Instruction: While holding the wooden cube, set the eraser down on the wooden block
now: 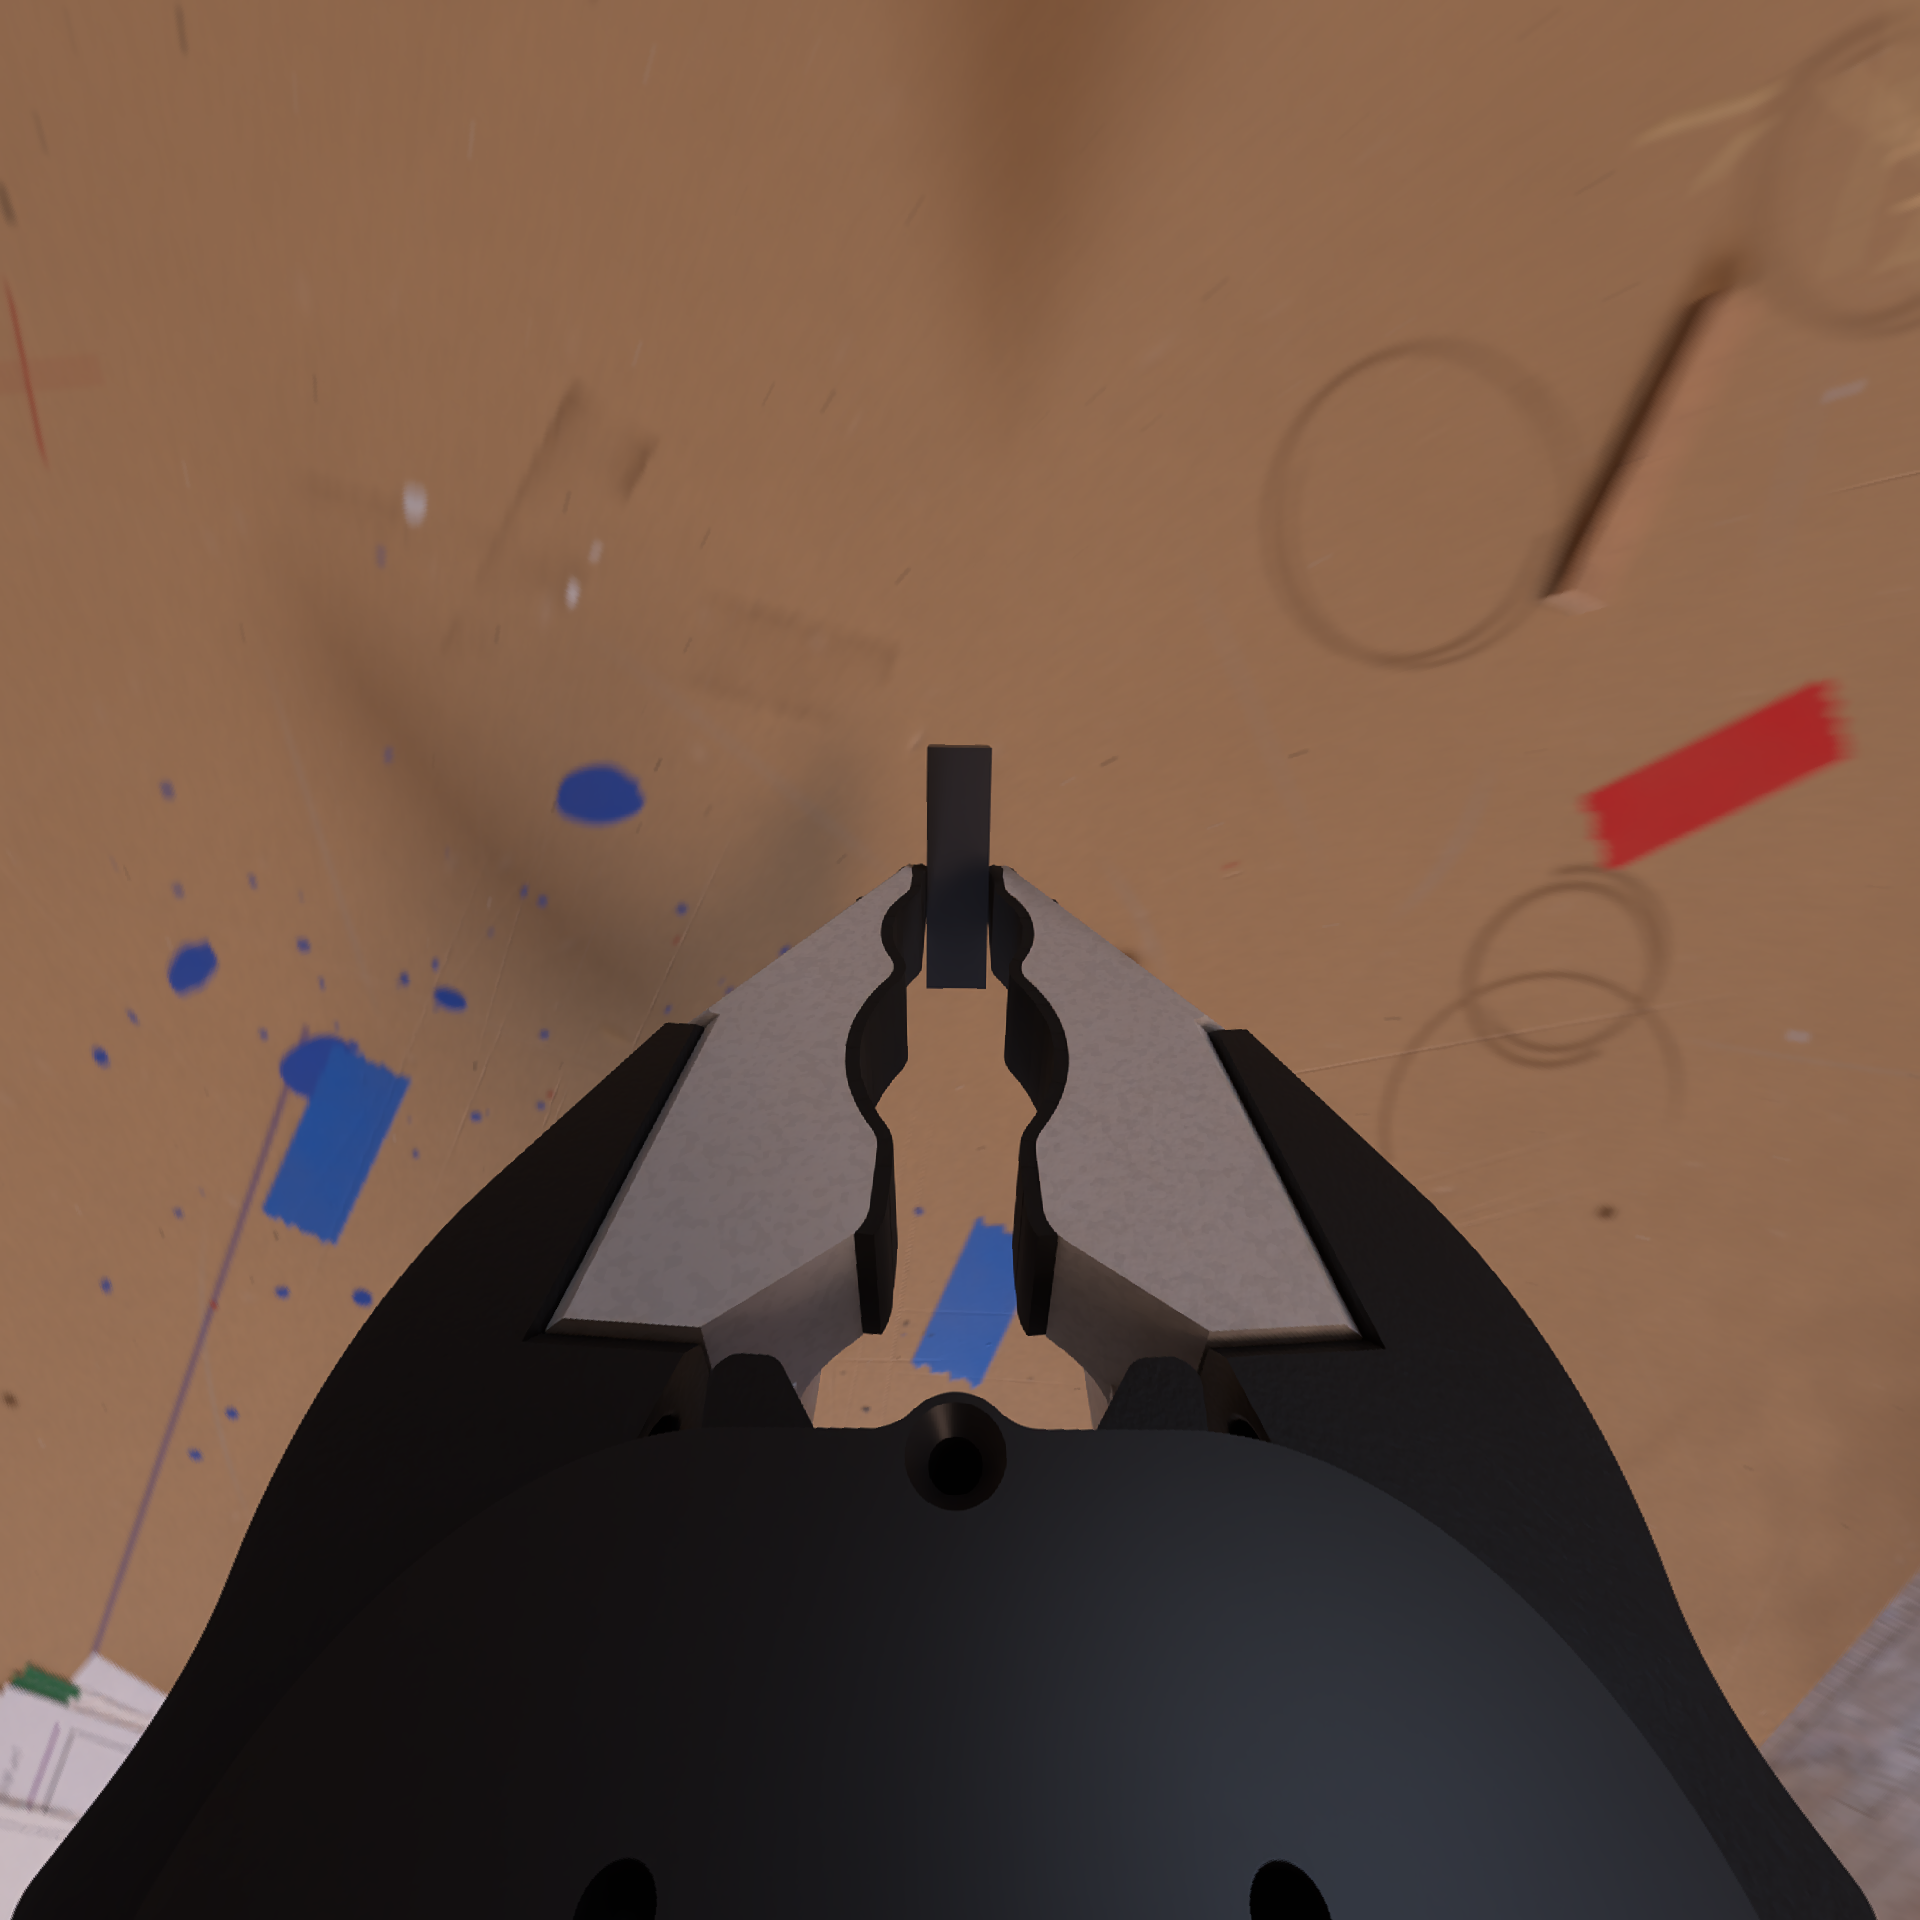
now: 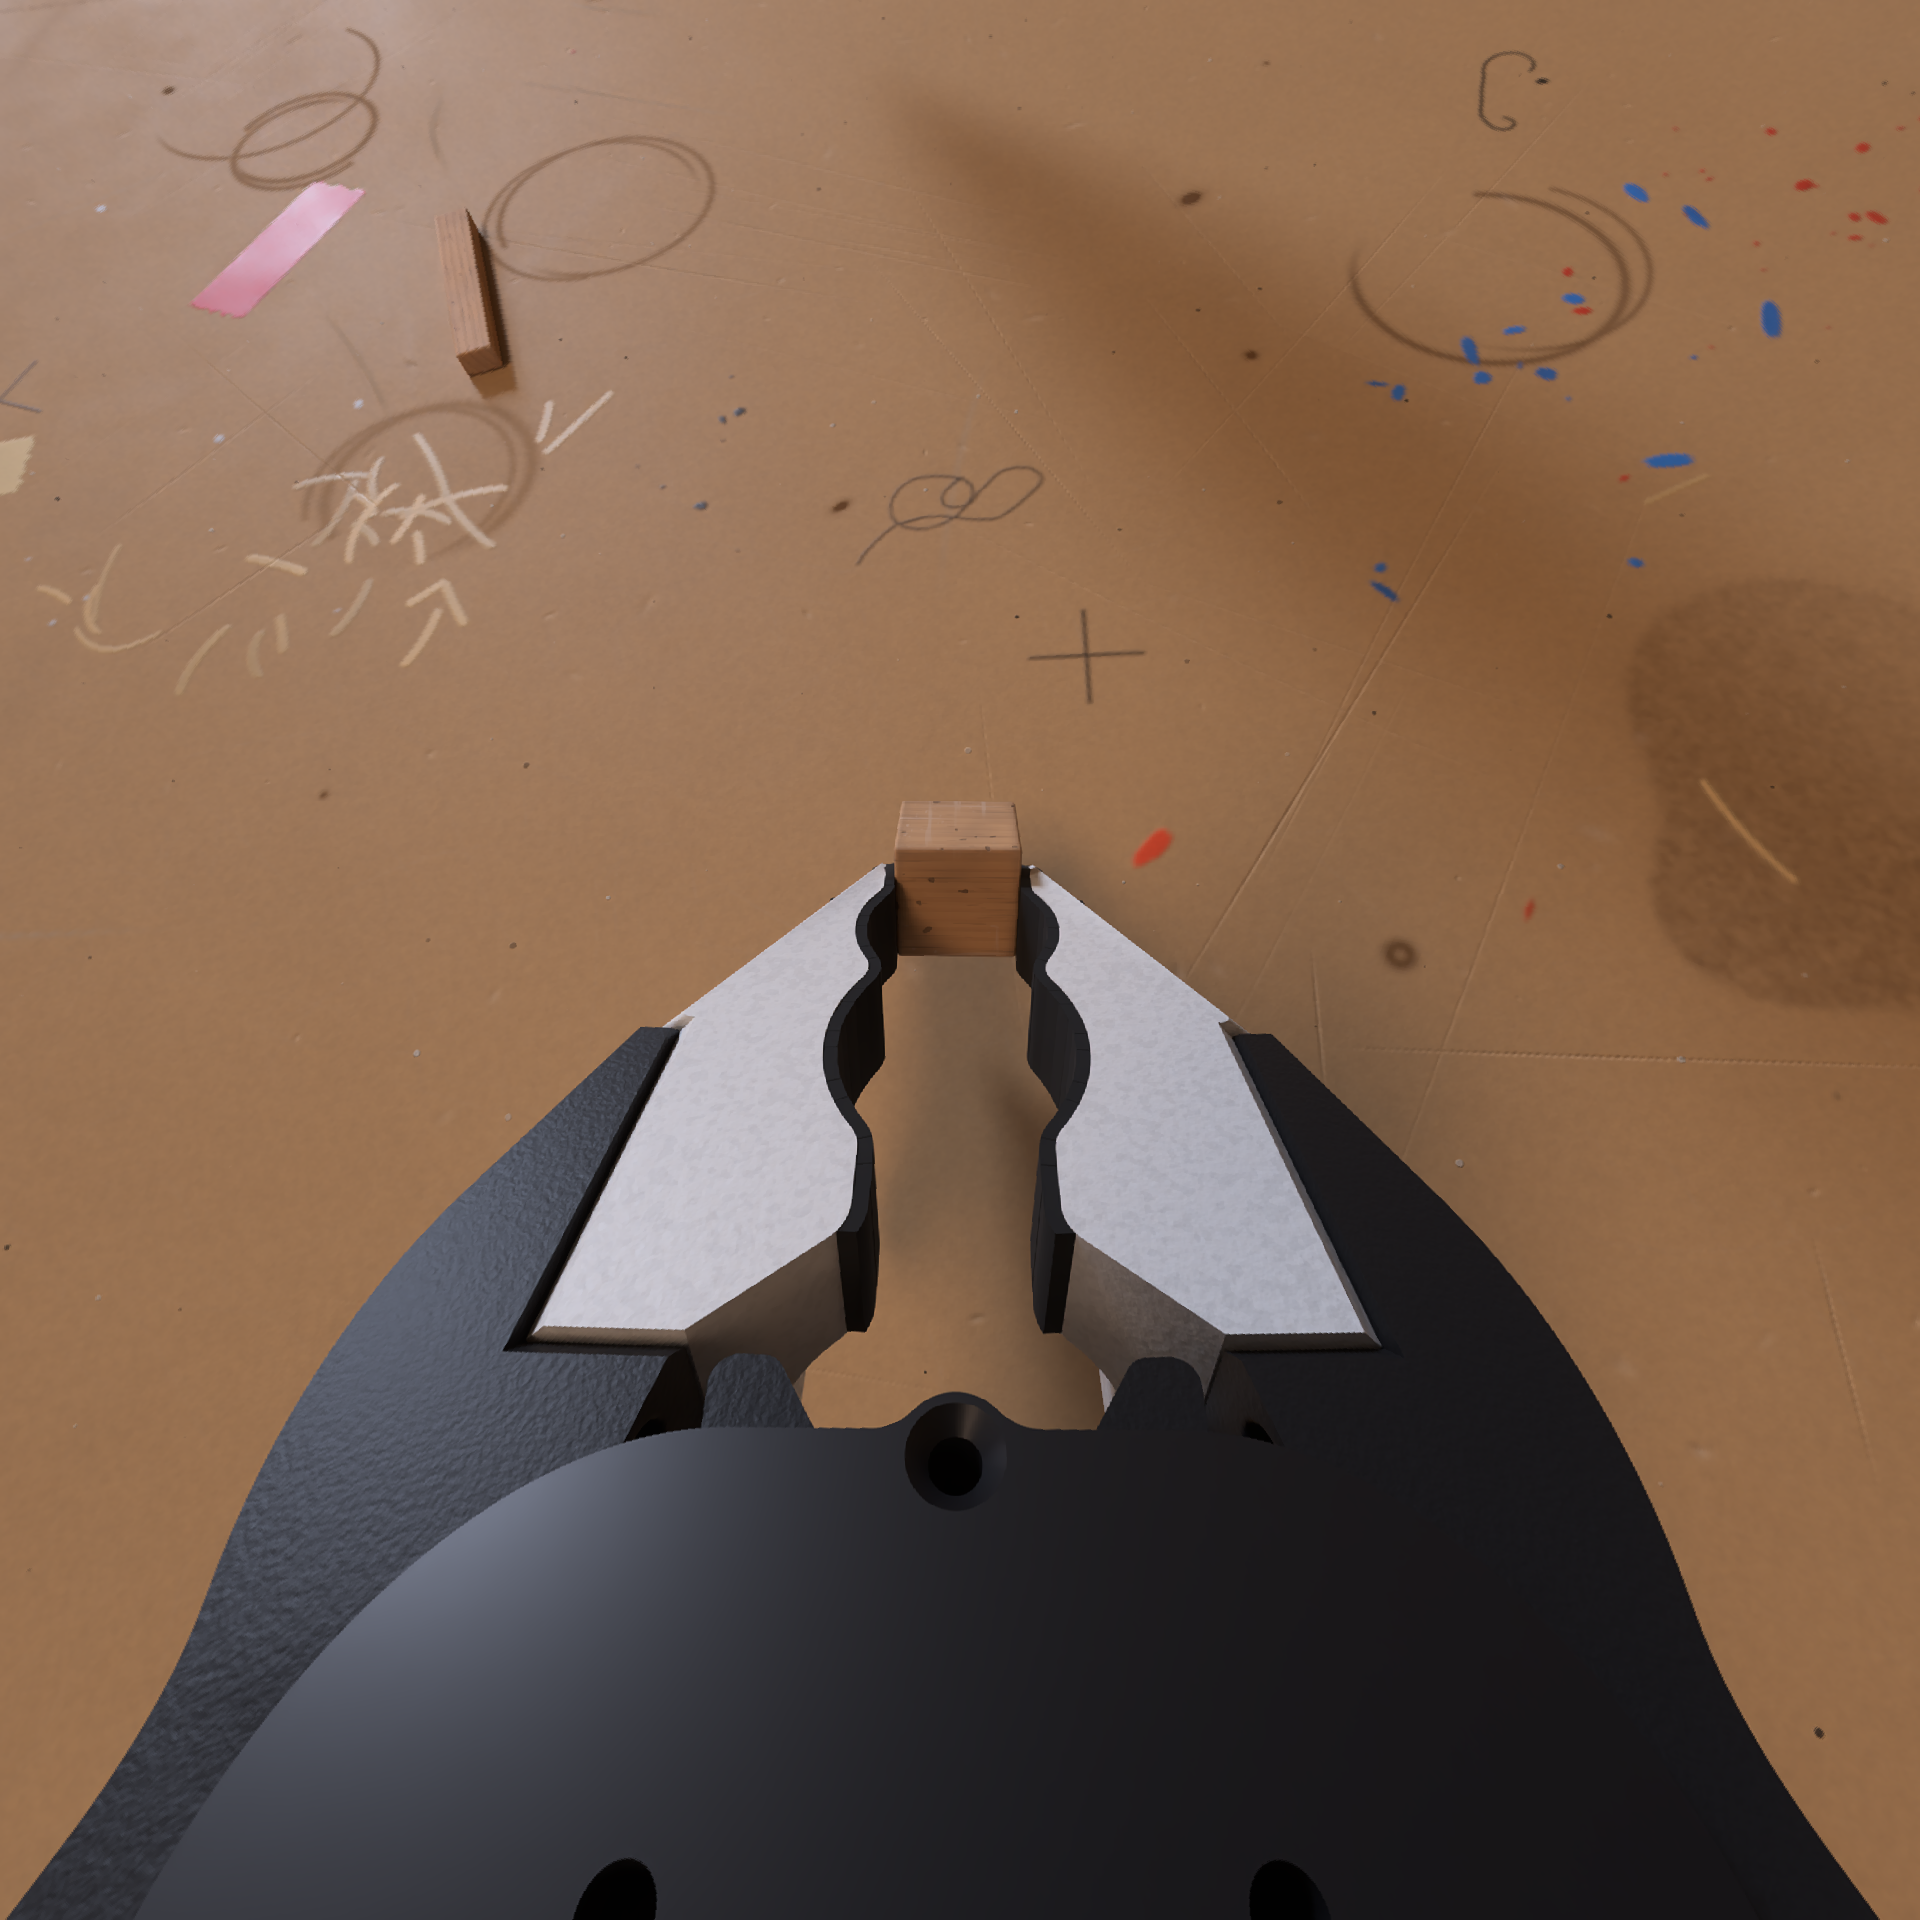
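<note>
In the left wrist view my left gripper (image 1: pixel 956 883) is shut on a thin dark eraser (image 1: pixel 957 831), which stands on end and sticks out past the fingertips, above the brown table. In the right wrist view my right gripper (image 2: pixel 956 883) is shut on a small wooden cube (image 2: pixel 956 878) held at the fingertips above the table. A long wooden block (image 2: pixel 473 291) lies flat on the table at the far left of the right wrist view, well away from the right gripper. The wooden block does not show in the left wrist view.
The table is brown board with pencil rings, scratches and paint specks. A pink tape strip (image 2: pixel 278 249) lies left of the block. Blue tape (image 1: pixel 335 1141) and red tape (image 1: pixel 1714 771) lie flat on it. White papers (image 1: pixel 62 1745) sit at the lower left corner.
</note>
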